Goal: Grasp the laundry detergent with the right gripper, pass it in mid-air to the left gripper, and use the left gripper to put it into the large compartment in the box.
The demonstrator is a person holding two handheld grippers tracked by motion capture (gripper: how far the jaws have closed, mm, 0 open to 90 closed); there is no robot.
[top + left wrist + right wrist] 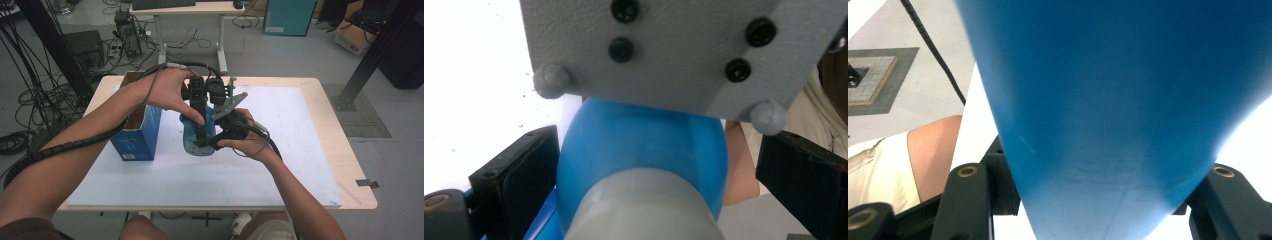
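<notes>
A: Describe the bottle (200, 135).

B: Blue, smooth plastic with a rounded shoulder and a grey ribbed cap (644, 210). The body tapers toward one end. It stands near the middle of the table (320, 165), on the white board (280, 180) that covers most of the top.

A: State of the right hand-held gripper (212, 142)?

B: Its black jaws are closed on the lower body of the bottle, one on each side.

A: And the left hand-held gripper (200, 131)?

B: It comes down from above. Its jaws stand either side of the bottle's shoulder and cap; I cannot tell whether they press on it. The grey, grainy three-cornered plate of the right hand-held gripper lies just beyond the shoulder in the left gripper view.

A: Surroundings?

B: A blue cardboard box (137, 132), open at the top, stands just beside the bottle toward the table's left edge.
</notes>
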